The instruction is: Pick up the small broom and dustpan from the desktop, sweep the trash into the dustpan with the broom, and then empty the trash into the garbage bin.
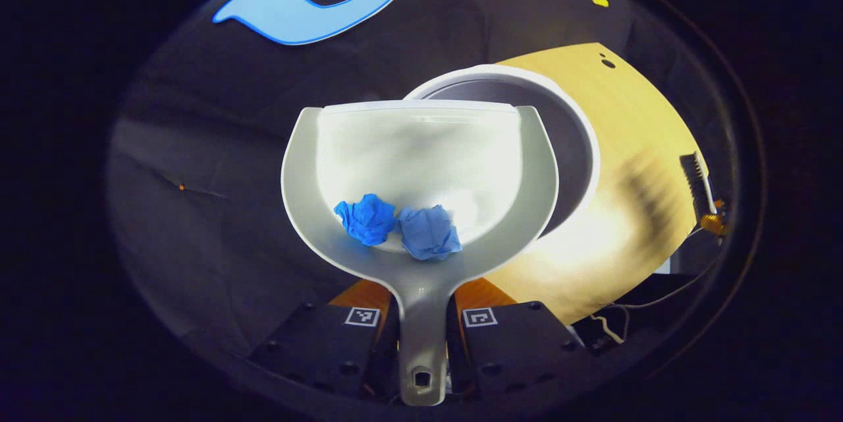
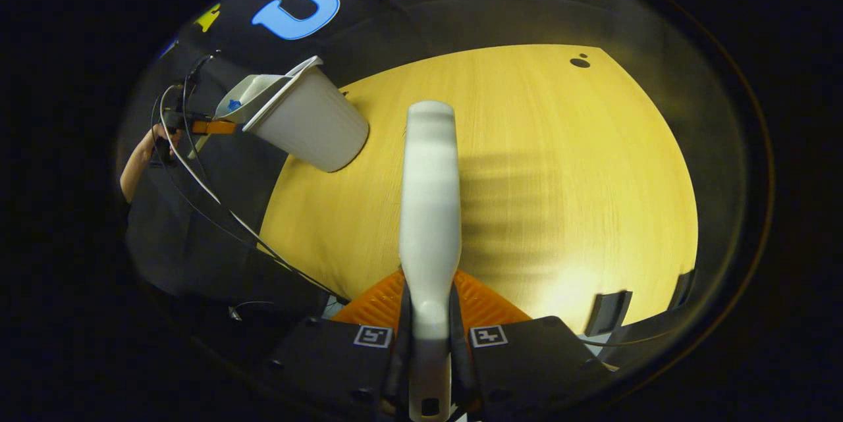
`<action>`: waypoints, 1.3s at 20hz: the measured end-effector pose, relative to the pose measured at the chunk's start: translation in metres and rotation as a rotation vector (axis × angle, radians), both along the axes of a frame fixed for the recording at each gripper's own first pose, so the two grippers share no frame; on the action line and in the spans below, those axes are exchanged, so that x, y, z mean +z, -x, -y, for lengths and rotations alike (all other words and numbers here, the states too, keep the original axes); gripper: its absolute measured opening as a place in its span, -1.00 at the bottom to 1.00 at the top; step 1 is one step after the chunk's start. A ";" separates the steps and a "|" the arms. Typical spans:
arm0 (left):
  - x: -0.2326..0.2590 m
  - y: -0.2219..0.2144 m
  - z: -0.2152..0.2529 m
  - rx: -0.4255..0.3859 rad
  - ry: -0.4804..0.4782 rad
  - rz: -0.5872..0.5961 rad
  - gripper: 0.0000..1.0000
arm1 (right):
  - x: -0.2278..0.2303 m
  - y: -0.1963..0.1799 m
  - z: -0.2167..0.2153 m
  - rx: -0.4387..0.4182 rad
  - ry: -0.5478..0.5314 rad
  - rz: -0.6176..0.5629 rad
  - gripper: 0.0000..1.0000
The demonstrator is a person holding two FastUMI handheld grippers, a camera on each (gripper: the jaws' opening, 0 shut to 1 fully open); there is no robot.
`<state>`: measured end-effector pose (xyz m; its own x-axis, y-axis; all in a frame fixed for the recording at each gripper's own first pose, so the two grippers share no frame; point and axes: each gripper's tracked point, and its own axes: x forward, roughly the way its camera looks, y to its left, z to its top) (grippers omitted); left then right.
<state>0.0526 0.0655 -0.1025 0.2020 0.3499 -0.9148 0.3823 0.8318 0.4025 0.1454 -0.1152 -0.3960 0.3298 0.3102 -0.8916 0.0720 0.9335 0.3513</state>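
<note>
Your left gripper (image 1: 421, 336) was clamped on the dustpan (image 1: 421, 165) handle, two blue paper wads (image 1: 398, 228) sitting low by the handle at frame centre. You needed to tip the lip down over the garbage bin (image 1: 579, 145) behind it. Your right gripper (image 2: 428, 336) pinched the broom (image 2: 429, 211) above the desktop (image 2: 593, 178).

Dustpan (image 1: 421, 165) with blue trash (image 1: 398, 228) over bin (image 1: 579, 145)

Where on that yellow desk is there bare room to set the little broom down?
Most of the desktop in front of the broom is bare. It is crowded only at the far left edge, where the garbage bin and the dustpan meet.
</note>
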 end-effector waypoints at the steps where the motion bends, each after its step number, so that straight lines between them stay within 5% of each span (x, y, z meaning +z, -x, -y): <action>1: 0.000 0.000 0.003 -0.044 -0.054 -0.027 -0.41 | -0.002 0.003 0.003 -0.021 0.001 0.000 -0.43; 7: 0.015 -0.013 -0.001 -0.364 -0.462 -0.145 -0.41 | 0.004 0.007 -0.002 -0.189 -0.069 0.046 -0.42; 12: 0.019 -0.015 -0.009 -0.444 -0.539 -0.122 -0.41 | -0.004 0.014 -0.014 -0.120 -0.060 0.018 -0.43; 16: 0.018 -0.019 -0.024 -0.502 -0.627 0.065 -0.41 | -0.003 0.006 -0.023 -0.116 -0.094 0.016 -0.43; 22: -0.030 -0.006 0.008 -0.390 -0.320 0.377 -0.42 | 0.004 -0.017 -0.016 -0.109 -0.062 0.033 -0.42; 26: -0.082 0.026 0.076 -0.336 0.002 0.448 -0.46 | -0.001 -0.021 -0.007 -0.126 -0.038 -0.001 -0.42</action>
<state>0.0261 -0.0103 -0.1842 0.6714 0.1978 -0.7142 0.4179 0.6949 0.5852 0.1663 -0.1081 -0.3972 0.3678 0.3000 -0.8802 0.1884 0.9029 0.3865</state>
